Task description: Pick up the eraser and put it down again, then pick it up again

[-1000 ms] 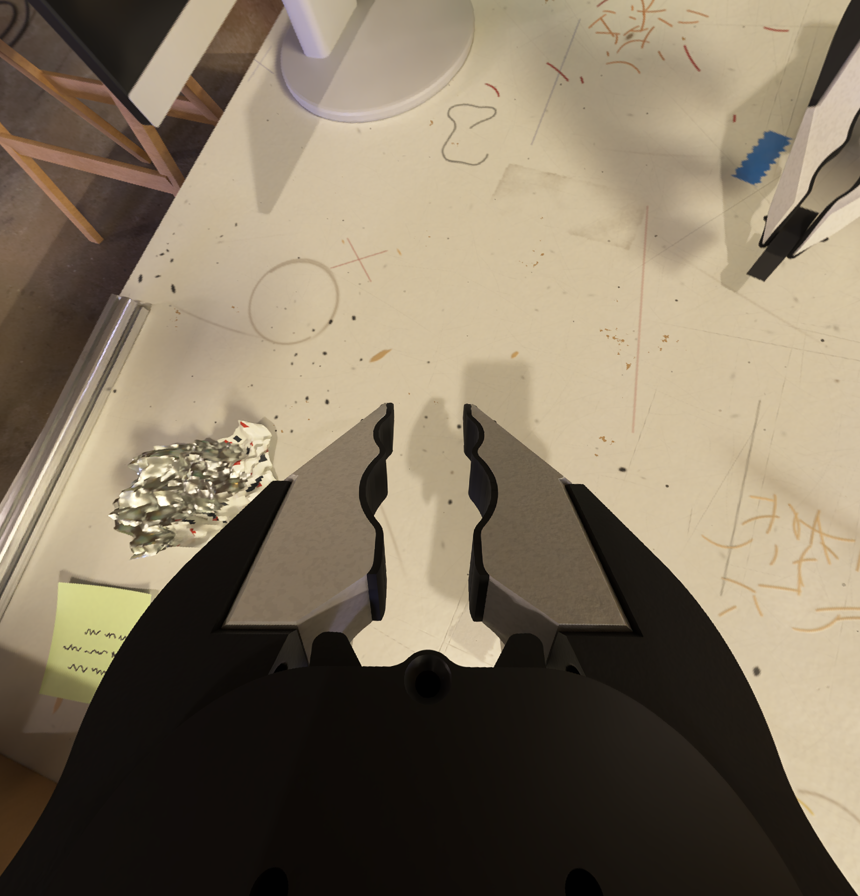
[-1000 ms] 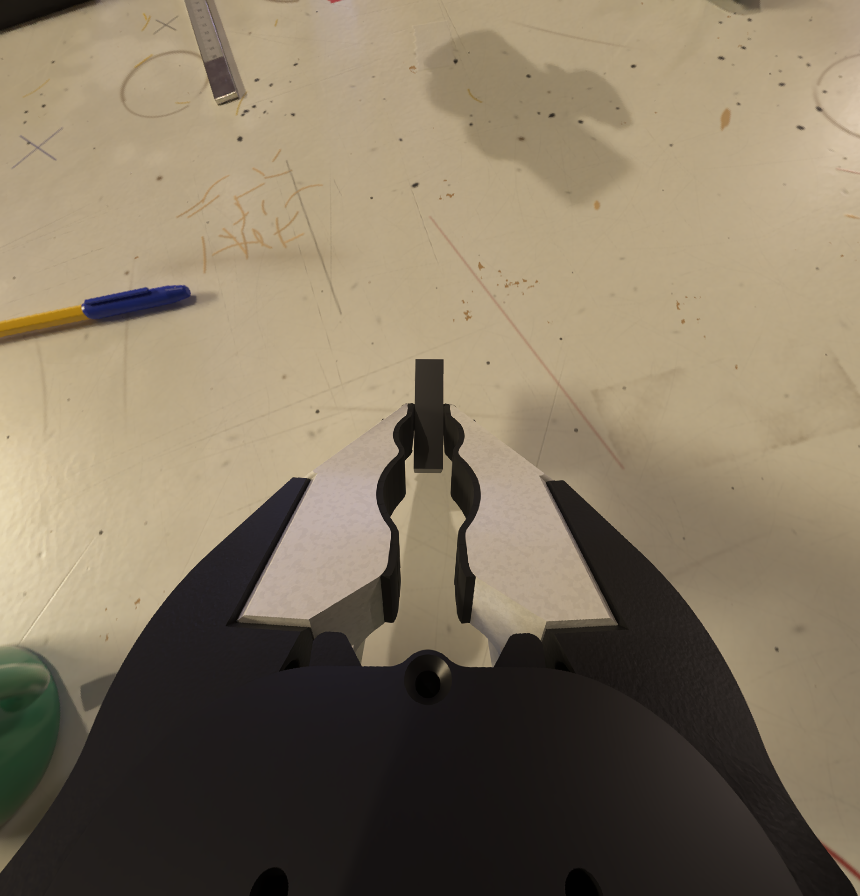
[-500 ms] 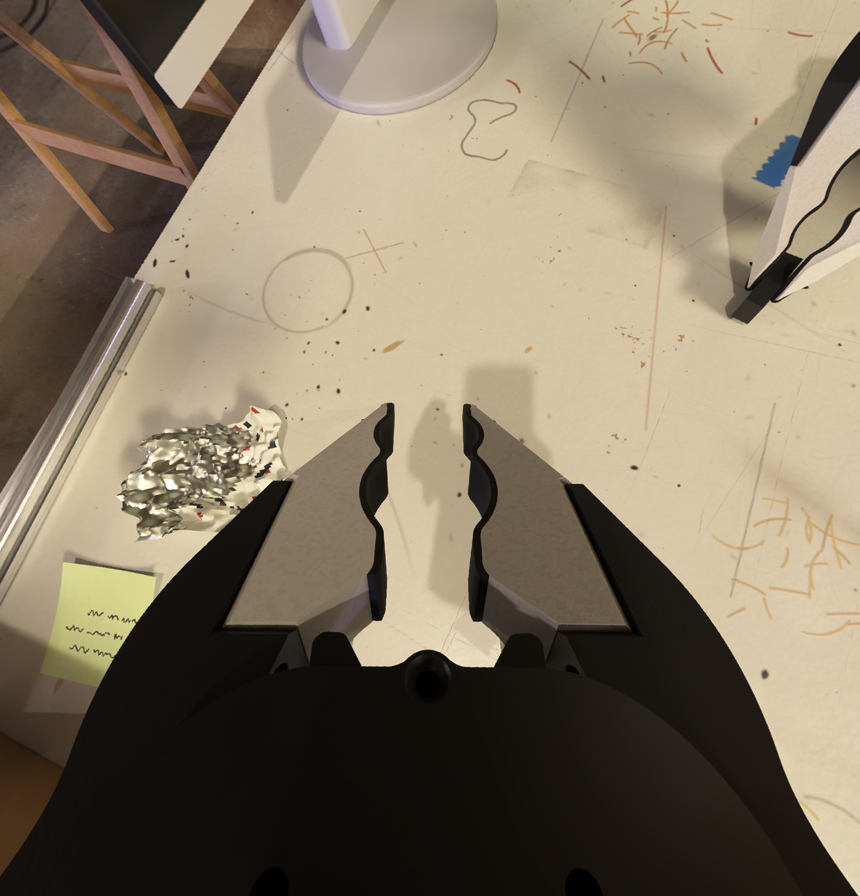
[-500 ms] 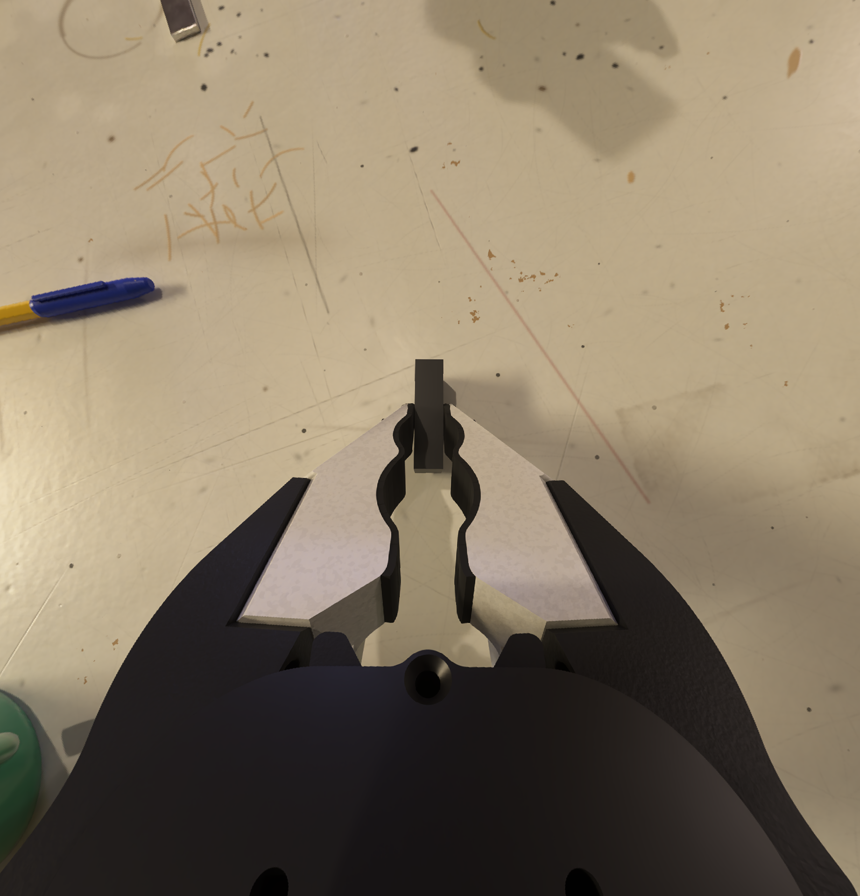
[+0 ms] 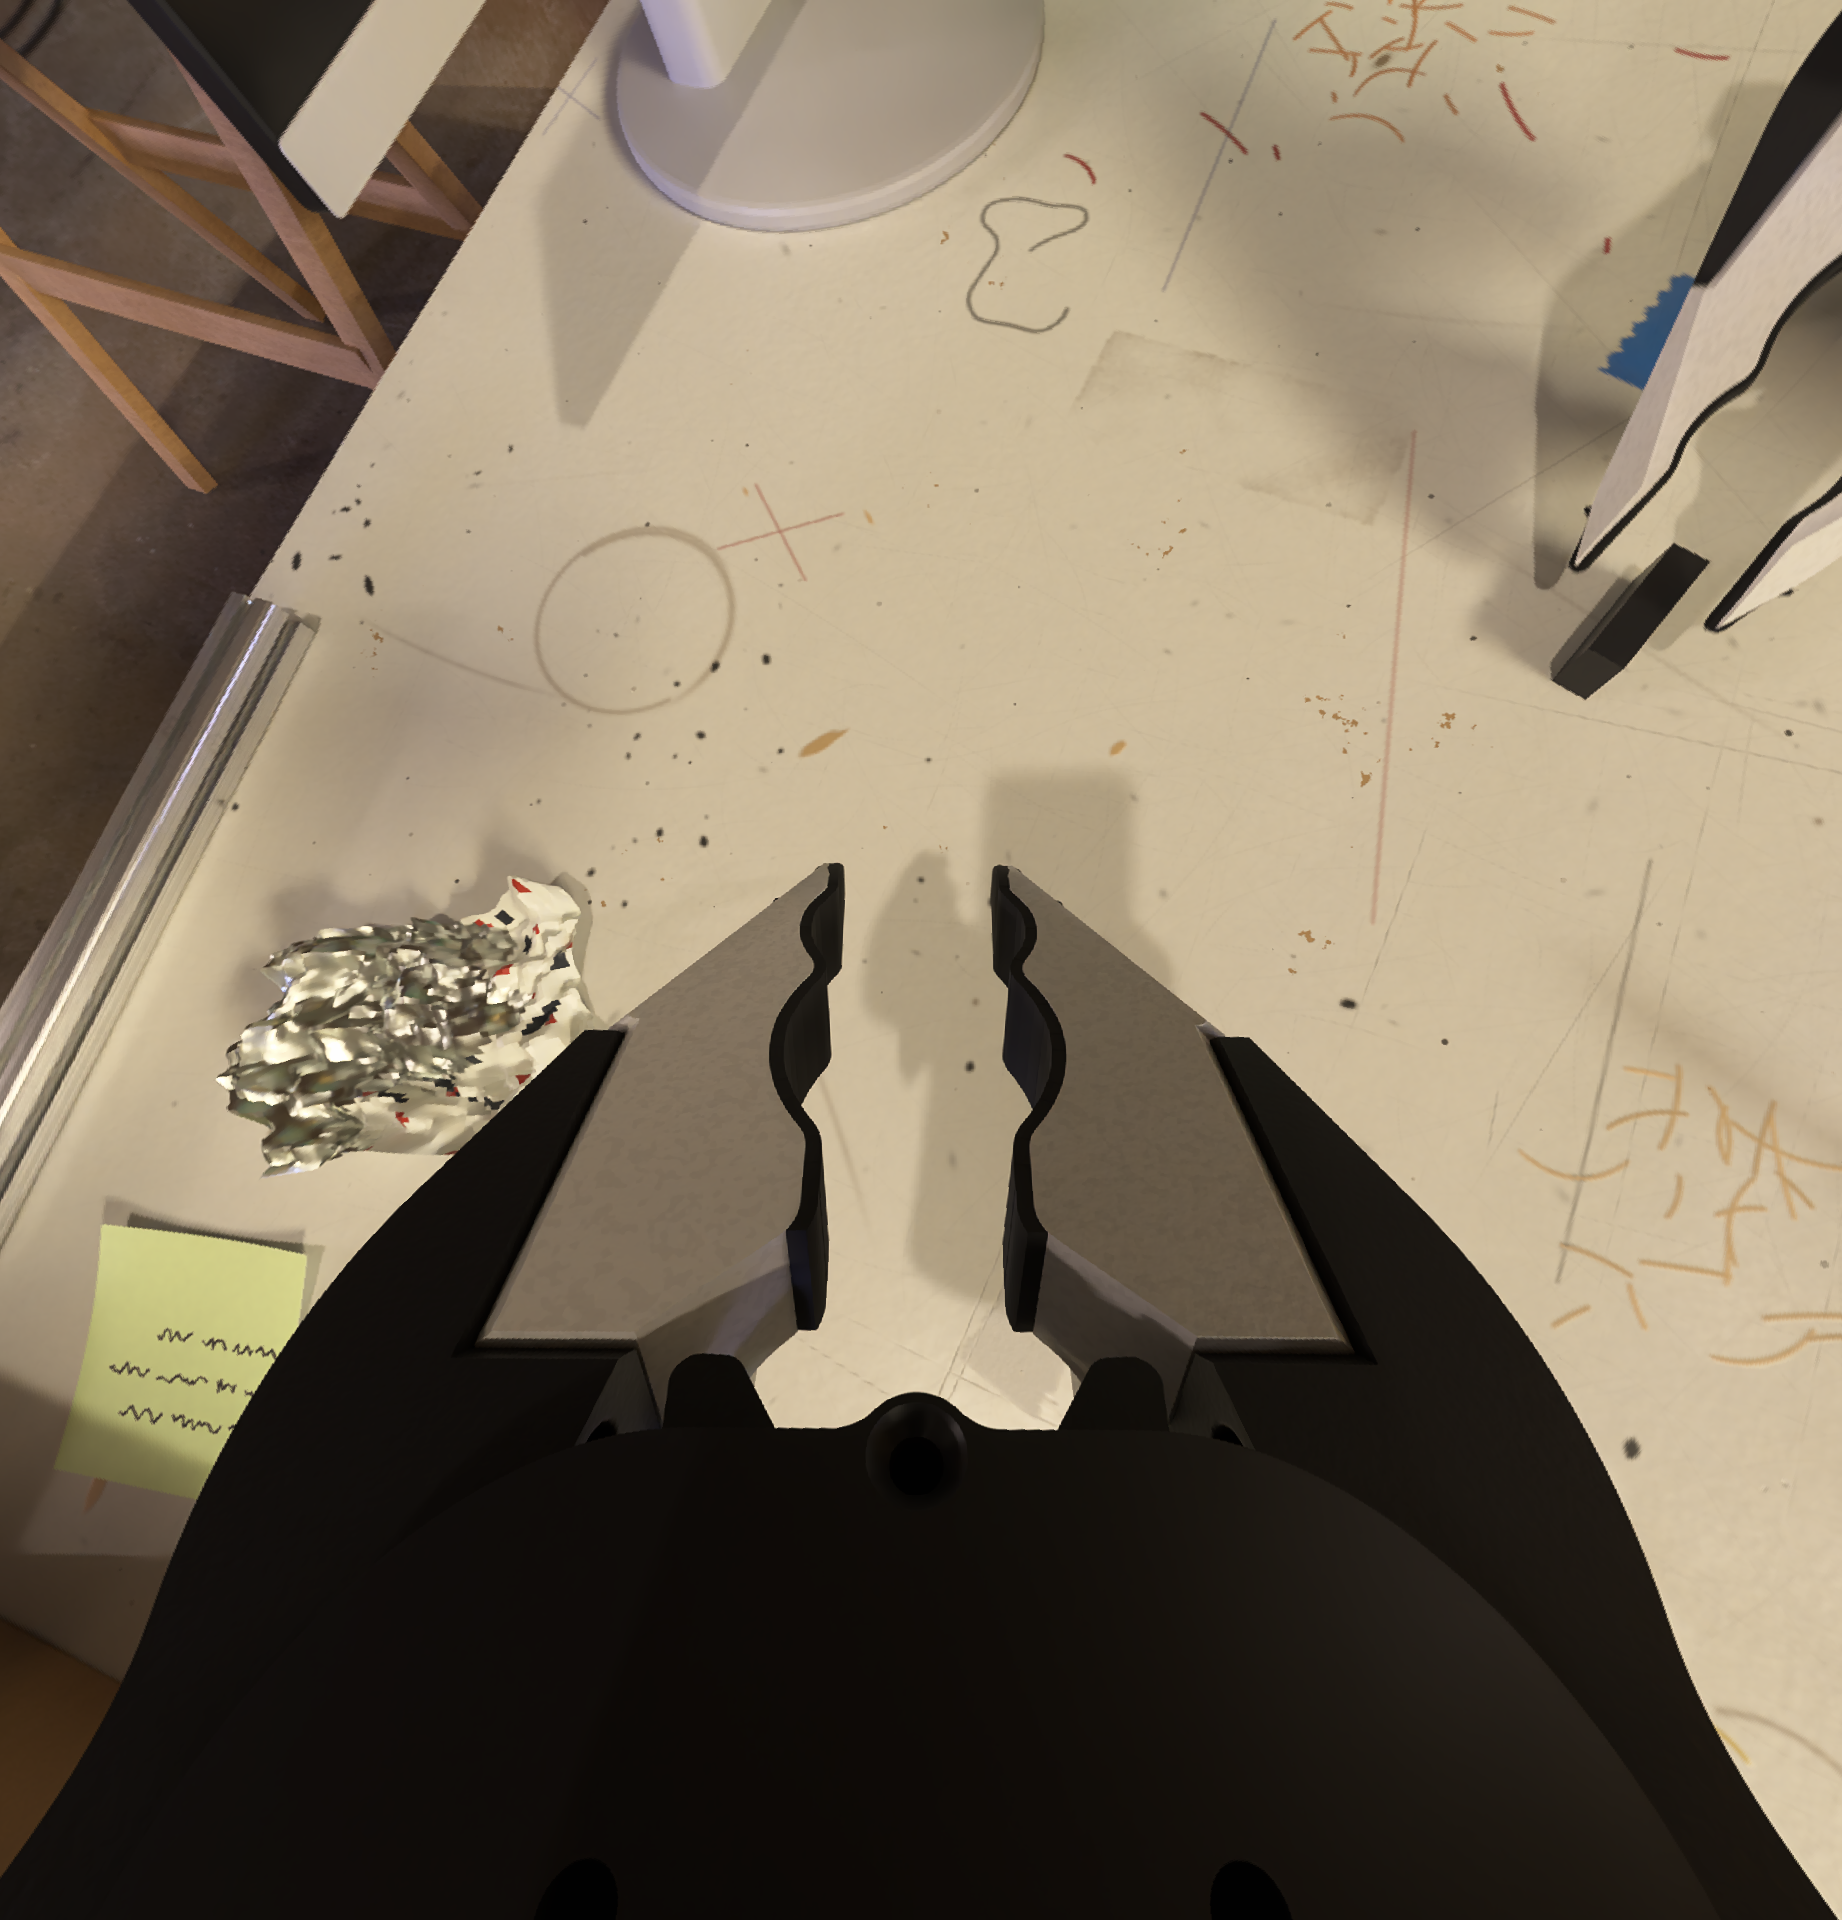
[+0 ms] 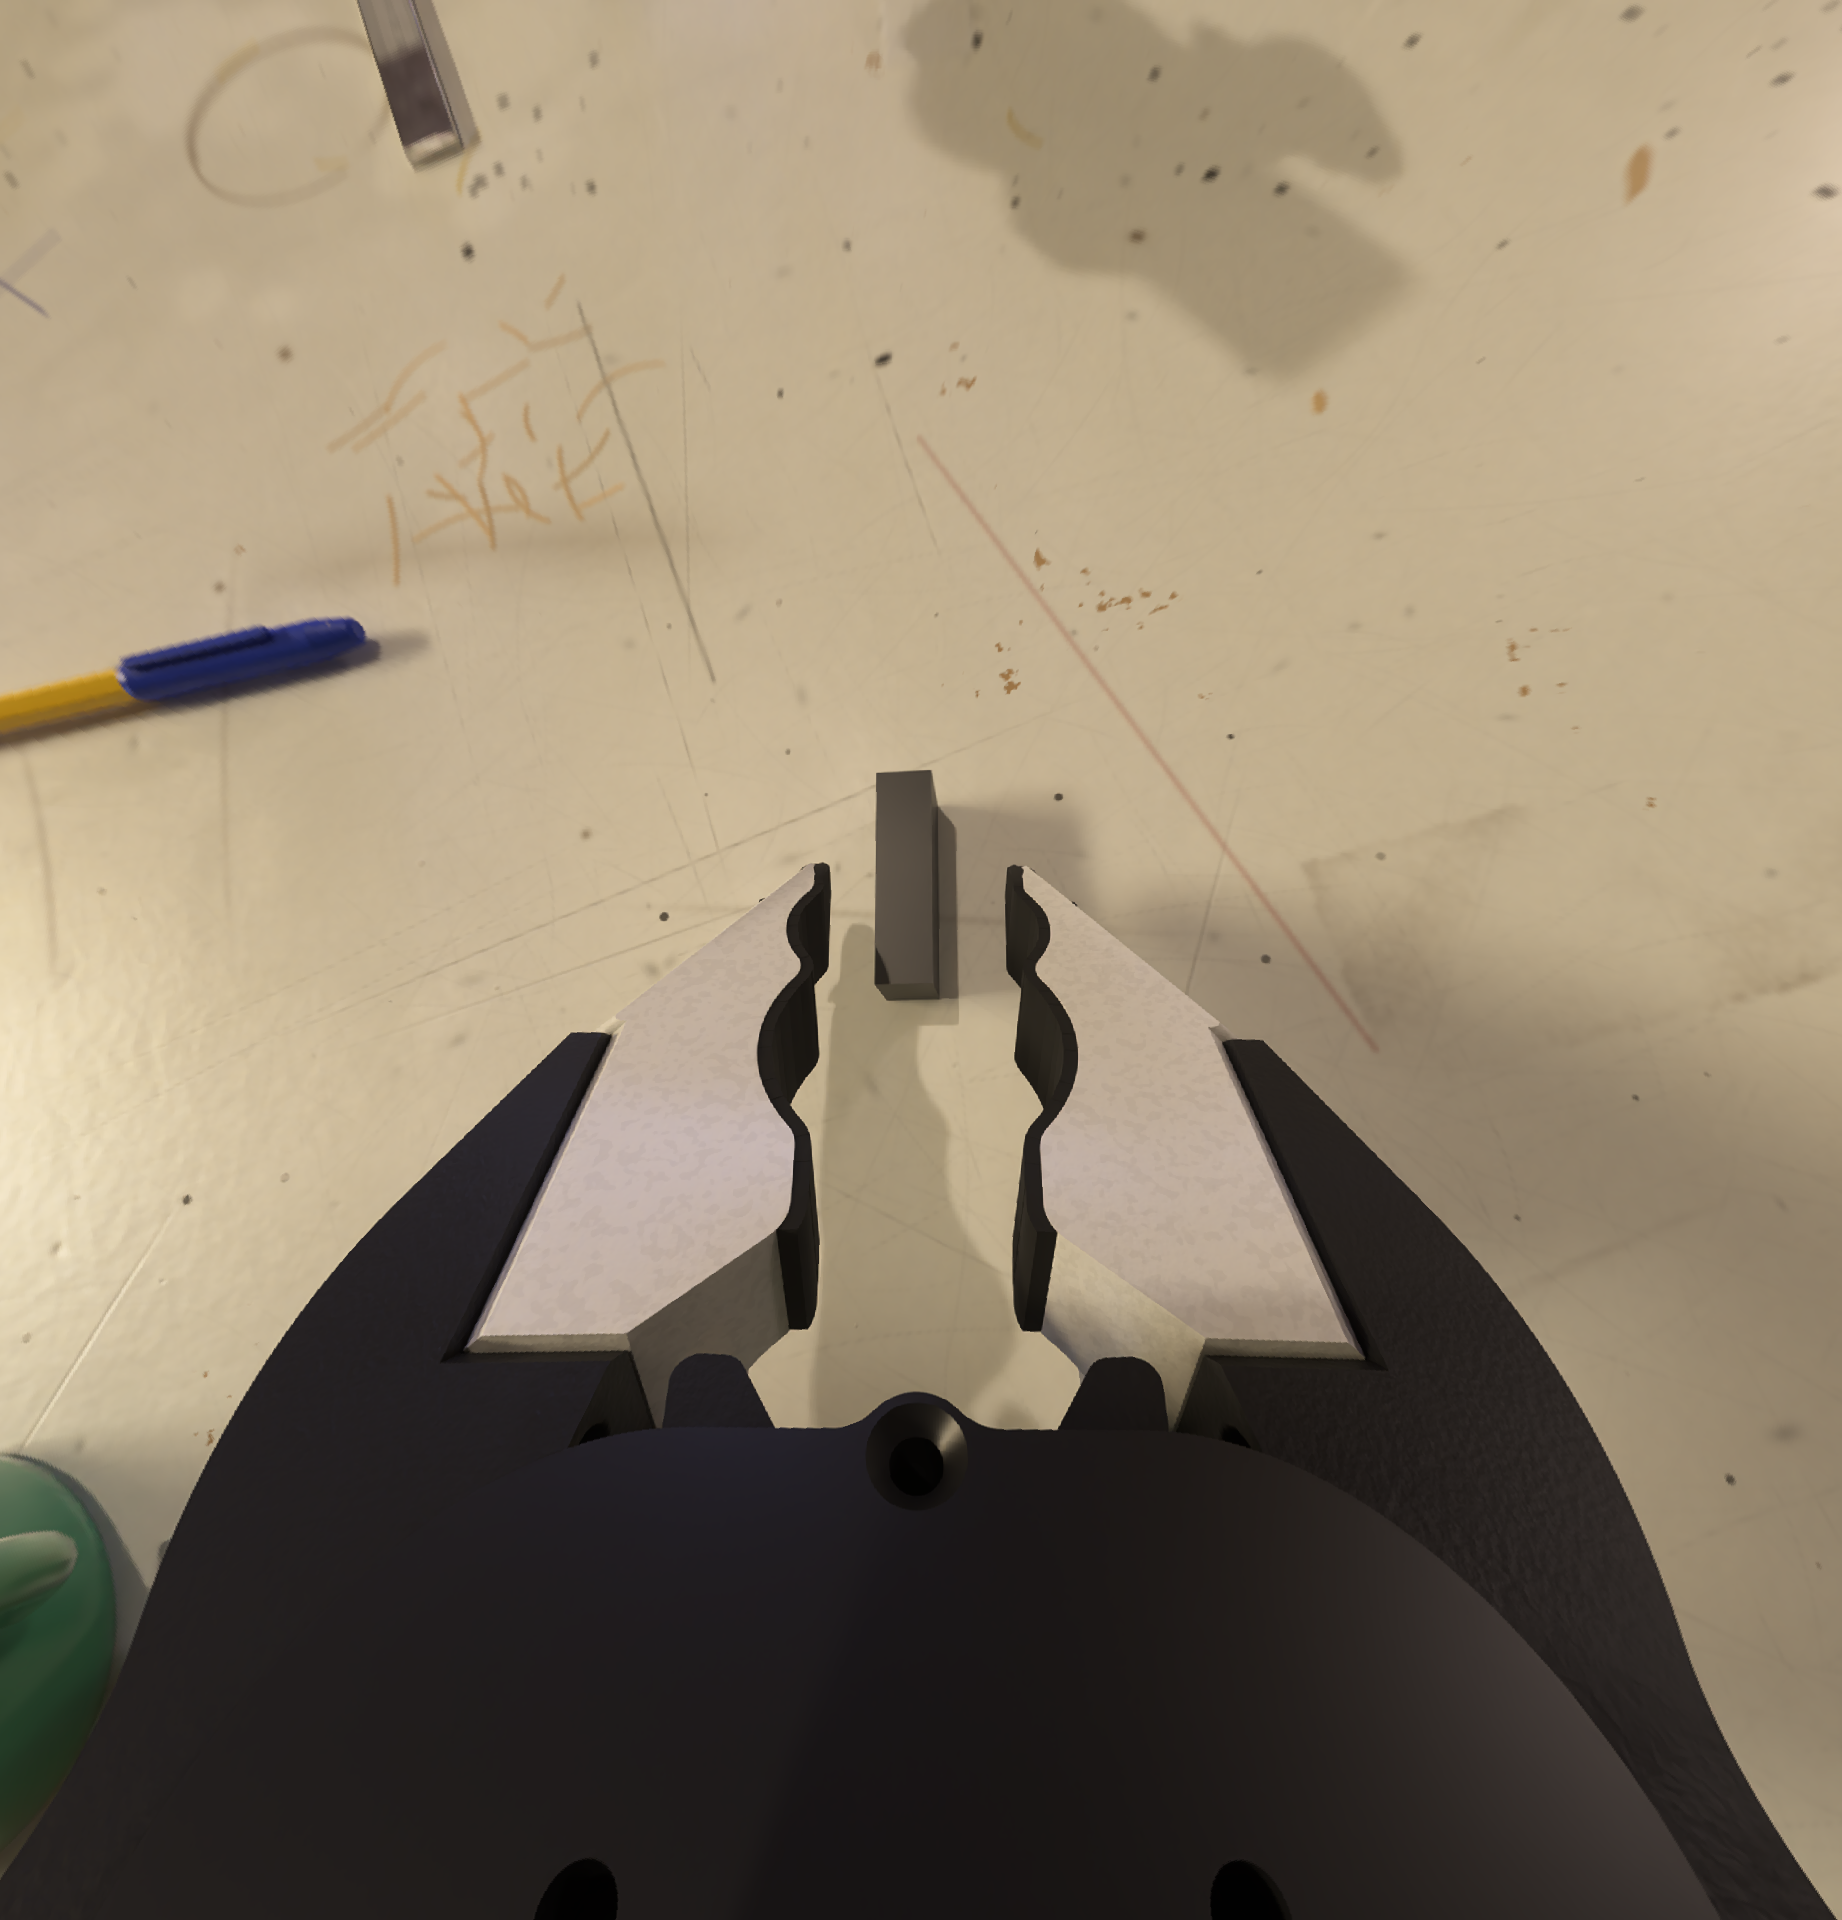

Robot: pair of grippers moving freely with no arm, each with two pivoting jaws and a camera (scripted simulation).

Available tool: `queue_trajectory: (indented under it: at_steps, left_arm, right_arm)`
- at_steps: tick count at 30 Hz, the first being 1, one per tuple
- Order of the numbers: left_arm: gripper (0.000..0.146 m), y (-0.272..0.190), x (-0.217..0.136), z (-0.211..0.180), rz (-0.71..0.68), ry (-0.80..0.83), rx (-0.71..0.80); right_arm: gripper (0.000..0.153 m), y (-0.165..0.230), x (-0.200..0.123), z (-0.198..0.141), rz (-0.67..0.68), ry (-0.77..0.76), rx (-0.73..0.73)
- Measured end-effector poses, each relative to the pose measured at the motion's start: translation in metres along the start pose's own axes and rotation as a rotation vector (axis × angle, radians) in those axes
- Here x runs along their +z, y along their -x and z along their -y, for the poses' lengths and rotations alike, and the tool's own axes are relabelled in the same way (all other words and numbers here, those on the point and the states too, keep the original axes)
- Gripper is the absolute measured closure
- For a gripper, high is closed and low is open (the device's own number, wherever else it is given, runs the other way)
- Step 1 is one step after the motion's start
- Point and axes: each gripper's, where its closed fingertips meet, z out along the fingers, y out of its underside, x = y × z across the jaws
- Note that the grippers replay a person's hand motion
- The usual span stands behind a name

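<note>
The eraser [image 6: 912,888] is a small dark grey block lying on the cream desk. My right gripper [image 6: 917,883] is open, its fingers standing on either side of the eraser with a gap on both sides. In the left wrist view the eraser [image 5: 1629,623] lies on the desk at the far right, between the tips of the right gripper [image 5: 1644,592]. My left gripper [image 5: 917,883] is open and empty, above bare desk well to the left of the eraser.
A blue-capped yellow pen [image 6: 158,675], a metal ruler end [image 6: 423,94] and a green object [image 6: 13,1621] lie to the right gripper's left. Crumpled foil [image 5: 397,1029], a yellow sticky note [image 5: 184,1351], a white lamp base [image 5: 823,114], blue tape [image 5: 1644,343] and the desk's left edge rail [image 5: 127,862] show in the left view.
My right gripper has opened and let go of the eraser, which now rests on the desk between its fingers. It lowered toward the desk first. The left gripper shifted only slightly.
</note>
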Motion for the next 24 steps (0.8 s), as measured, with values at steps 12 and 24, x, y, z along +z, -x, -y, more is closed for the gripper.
queue_trajectory:
  at_steps: [12, 24]
  left_arm:
    - [0.118, -0.007, 0.006, 0.001, -0.023, 0.01, 0.011]
    - [0.118, -0.026, 0.023, 0.002, -0.071, 0.045, 0.058]
  right_arm:
    - [0.117, 0.006, -0.013, -0.003, 0.02, -0.053, 0.014]
    - [0.112, 0.008, 0.001, -0.006, -0.001, 0.017, -0.01]
